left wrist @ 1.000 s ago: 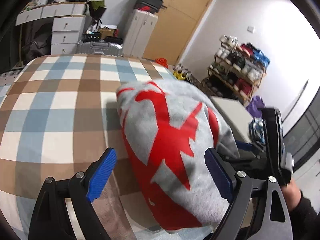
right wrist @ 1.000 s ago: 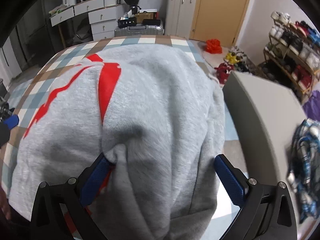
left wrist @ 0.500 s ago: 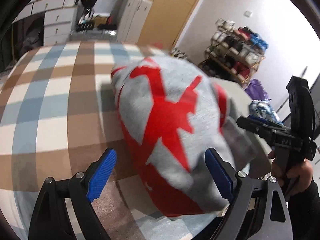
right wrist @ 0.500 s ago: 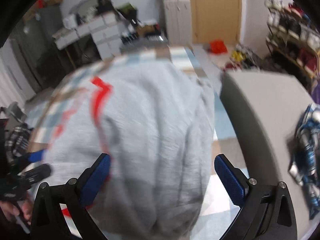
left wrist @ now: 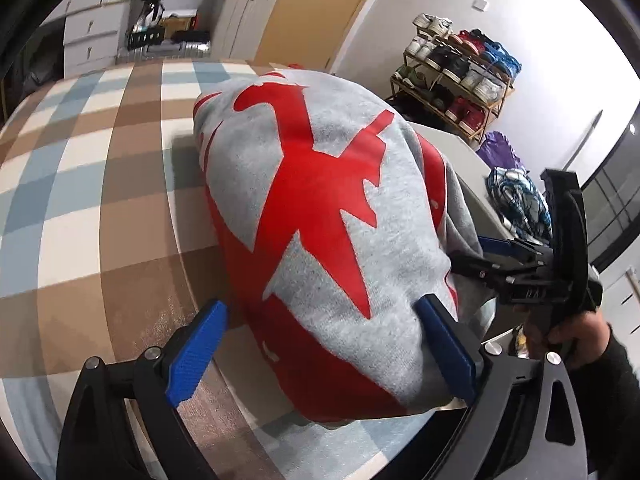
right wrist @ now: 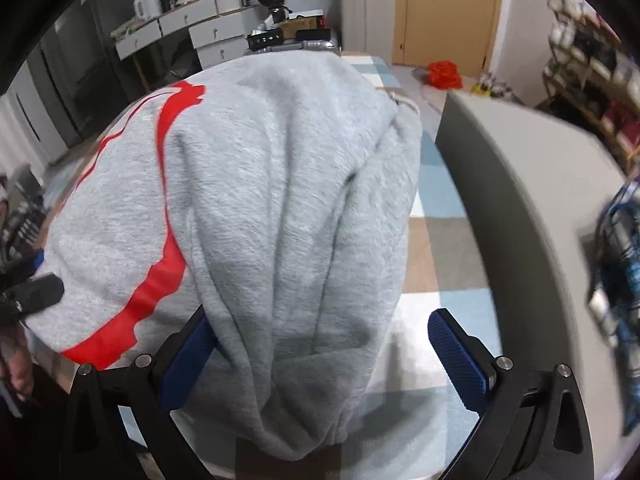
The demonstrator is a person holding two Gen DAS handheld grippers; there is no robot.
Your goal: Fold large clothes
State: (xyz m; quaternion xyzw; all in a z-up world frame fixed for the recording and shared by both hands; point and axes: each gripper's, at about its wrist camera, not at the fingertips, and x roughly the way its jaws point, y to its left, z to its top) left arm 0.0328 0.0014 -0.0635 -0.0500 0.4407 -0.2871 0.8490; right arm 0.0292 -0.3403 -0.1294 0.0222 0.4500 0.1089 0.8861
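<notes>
At lower frame, the left gripper (left wrist: 324, 348) is seen opening and the right gripper (right wrist: 320, 356) spread, each straddling the folded grey-and-red sweatshirt (left wrist: 320, 208) on the checked bedspread (left wrist: 88, 184), its near edge hidden behind them.

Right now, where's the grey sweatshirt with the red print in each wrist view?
Left wrist: grey sweatshirt fills the centre, red print up, lying between the opening pads of the left tool.
Right wrist: it fills centre-left, mostly plain grey, red print at its left.
Shared landmark: wooden door, top of both.
</notes>
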